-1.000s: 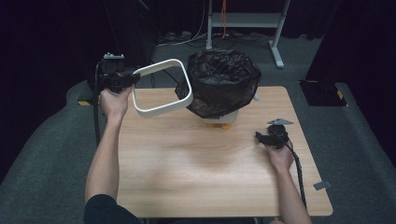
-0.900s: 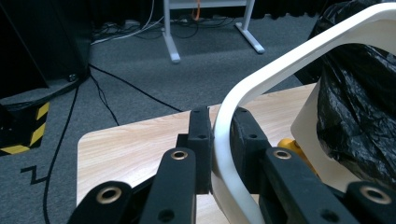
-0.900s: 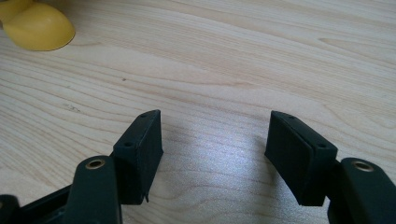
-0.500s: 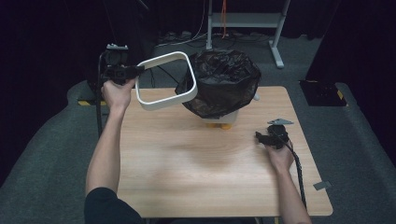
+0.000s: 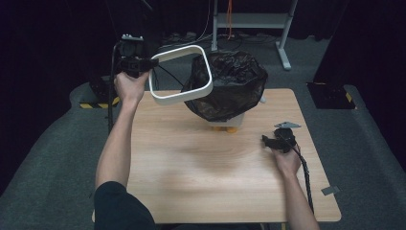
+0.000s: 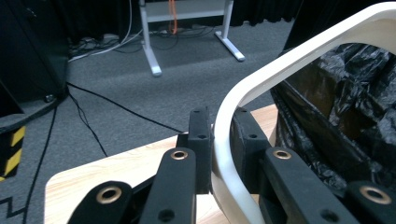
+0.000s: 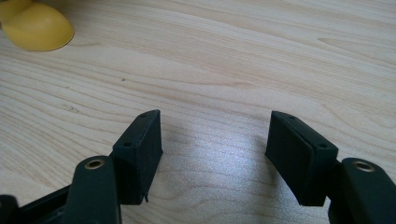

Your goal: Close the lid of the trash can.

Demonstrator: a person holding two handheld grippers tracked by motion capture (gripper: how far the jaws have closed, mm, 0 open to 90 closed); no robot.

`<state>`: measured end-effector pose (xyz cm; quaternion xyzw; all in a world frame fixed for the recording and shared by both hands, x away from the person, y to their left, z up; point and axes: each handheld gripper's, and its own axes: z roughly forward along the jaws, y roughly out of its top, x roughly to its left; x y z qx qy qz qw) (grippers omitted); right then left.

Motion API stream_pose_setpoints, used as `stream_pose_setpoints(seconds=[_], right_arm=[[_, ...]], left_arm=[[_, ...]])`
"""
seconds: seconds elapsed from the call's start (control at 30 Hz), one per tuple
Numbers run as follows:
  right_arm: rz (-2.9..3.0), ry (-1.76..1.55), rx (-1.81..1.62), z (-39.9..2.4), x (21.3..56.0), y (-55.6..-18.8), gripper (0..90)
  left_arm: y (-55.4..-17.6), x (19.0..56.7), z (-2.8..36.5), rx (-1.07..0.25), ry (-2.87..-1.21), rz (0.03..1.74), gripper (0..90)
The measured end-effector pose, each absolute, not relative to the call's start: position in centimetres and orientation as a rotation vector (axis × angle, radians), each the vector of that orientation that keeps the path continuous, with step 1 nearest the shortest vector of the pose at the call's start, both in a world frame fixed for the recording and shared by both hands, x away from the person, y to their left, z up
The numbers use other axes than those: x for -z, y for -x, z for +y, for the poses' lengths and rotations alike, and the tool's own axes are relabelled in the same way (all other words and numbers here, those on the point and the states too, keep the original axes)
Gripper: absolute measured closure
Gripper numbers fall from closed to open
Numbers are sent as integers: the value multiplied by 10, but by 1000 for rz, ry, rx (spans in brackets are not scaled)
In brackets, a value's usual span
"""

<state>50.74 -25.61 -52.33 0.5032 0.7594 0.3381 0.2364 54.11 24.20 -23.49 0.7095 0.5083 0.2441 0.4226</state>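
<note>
Ring [image 6: 243, 100] sits pinched by its edge in my left gripper [image 6: 219, 154], held above the tabletop's far-left corner beside the bag [image 5: 230, 86], probably to clamp the liner on the bin; my right gripper [image 7: 212, 154], jaws spread and empty, rests near the right edge [image 5: 306, 143], out of the way.

white ring [image 5: 181, 75] — higher, nearer bag [image 5: 230, 86]

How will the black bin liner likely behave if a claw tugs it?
The black bin liner looks thin and crinkled, so it would probably crumple and stretch. It appears light, likely lifting easily. Glossy film may slip unless pinched firmly.
</note>
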Motion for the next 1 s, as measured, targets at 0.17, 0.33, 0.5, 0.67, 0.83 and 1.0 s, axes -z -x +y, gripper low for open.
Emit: stream_pose_setpoints(seconds=[0.17, 0.33, 0.5, 0.67, 0.83, 1.0], right_arm=[[2081, -1379, -932, -256, 523, -508, 356], [2077, -1384, -932, -255, 523, -508, 359], [2077, -1383, -932, -255, 523, -508, 359], [2075, -1382, -935, -255, 524, -509, 362], [2075, -1384, -932, -255, 523, -509, 362], [2076, -1383, -930, -255, 523, -509, 362]], left_arm=[[-549, 231, 230, -605, -1791, 1261, 796], [-559, 231, 215, -595, -1801, 1235, 795], [-569, 229, 203, -561, -1809, 1217, 796], [-576, 228, 191, -520, -1801, 1192, 796], [-583, 224, 175, -522, -1831, 1165, 795], [-587, 219, 160, -526, -1856, 1132, 796]])
